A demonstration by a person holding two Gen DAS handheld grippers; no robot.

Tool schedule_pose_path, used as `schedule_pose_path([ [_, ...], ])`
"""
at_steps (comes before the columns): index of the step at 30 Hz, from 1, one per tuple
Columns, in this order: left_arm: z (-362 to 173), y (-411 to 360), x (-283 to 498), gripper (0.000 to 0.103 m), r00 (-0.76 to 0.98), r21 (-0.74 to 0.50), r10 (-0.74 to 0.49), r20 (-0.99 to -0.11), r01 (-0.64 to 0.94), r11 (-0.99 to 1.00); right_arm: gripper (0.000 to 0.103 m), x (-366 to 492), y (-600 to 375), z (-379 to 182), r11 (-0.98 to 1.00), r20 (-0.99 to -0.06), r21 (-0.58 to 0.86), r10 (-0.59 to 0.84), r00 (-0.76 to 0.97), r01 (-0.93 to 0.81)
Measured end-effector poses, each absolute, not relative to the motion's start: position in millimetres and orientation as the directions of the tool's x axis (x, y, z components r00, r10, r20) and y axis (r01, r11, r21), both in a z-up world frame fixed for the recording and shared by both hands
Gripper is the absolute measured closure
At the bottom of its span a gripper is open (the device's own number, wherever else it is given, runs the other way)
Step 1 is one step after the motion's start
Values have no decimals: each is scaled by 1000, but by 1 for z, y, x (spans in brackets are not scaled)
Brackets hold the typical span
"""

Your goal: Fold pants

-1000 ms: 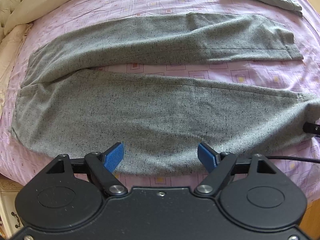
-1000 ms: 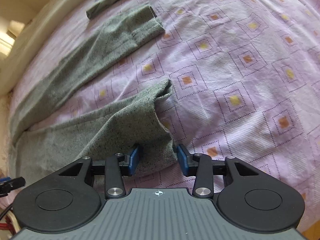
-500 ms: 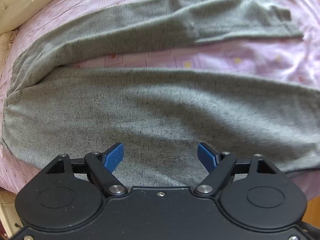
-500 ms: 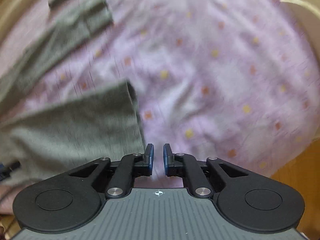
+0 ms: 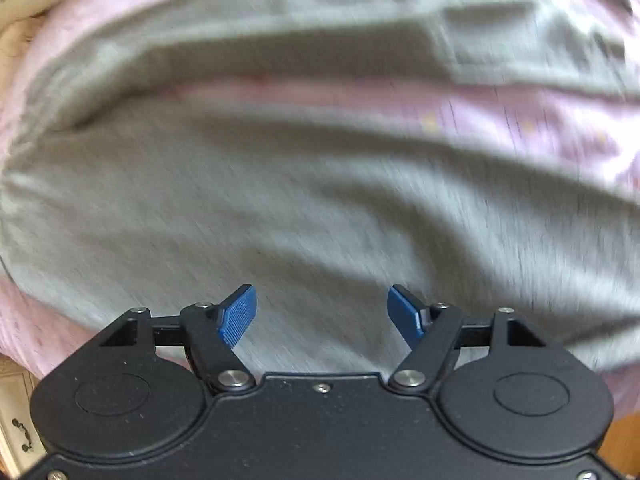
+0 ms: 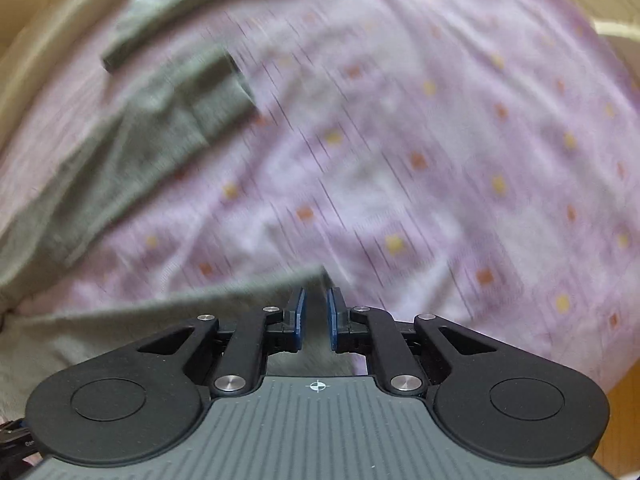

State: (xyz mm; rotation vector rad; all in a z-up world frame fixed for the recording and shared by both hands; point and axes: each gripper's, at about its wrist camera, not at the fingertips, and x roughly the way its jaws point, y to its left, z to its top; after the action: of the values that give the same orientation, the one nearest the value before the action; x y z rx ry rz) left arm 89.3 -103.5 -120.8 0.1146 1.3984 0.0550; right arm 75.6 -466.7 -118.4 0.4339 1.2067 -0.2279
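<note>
Right gripper [image 6: 316, 314], jaws nearly together, pinches the cuff end of the near leg of the grey pants [image 6: 132, 152]; a thin strip of cloth shows between the blue pads [image 6: 298, 316], and the hem rises to them from the lower left. Holding the leg by its end is judged to give control of the whole leg, so that it can be carried over the far leg for a lengthwise fold. Left gripper [image 5: 322, 314] hovers over the thigh part of that same leg with its jaws wide apart and closing; cloth lies under the gap, but the pads do not press on it. Its place near the waist end suggests a second hold that would keep the cloth from dragging.

Grey pants [image 5: 304, 208] lie spread lengthwise across the bed, both legs side by side with a strip of the lilac patterned bedsheet [image 6: 420, 152] between them, the near leg along the bed's near edge.

Left wrist view alone shows the broad seat and thigh and the gap between the legs; blur hides finer detail. Right wrist view alone shows the grip on the cuff, the far leg's cuff toward the bed's far left corner, another greyish cloth [image 6: 168, 12] beyond it, and the bare sheet to the right.
</note>
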Motion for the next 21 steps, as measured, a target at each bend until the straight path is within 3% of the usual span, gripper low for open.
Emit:
schedule_pose_path([
  [5, -74, -74, 134, 22, 288, 119, 120, -950, -21, 993, 91, 138, -449, -94, 926, -876, 255, 100, 471, 277],
  [14, -32, -30, 211, 22, 362, 132, 149, -920, -72, 989, 83, 265, -391, -109, 975, -845, 200, 121, 521, 98],
  [21, -52, -14, 220, 22, 284, 135, 146, -948, -59, 989, 79, 317, -342, -140, 961, -916, 70, 168, 366, -266],
])
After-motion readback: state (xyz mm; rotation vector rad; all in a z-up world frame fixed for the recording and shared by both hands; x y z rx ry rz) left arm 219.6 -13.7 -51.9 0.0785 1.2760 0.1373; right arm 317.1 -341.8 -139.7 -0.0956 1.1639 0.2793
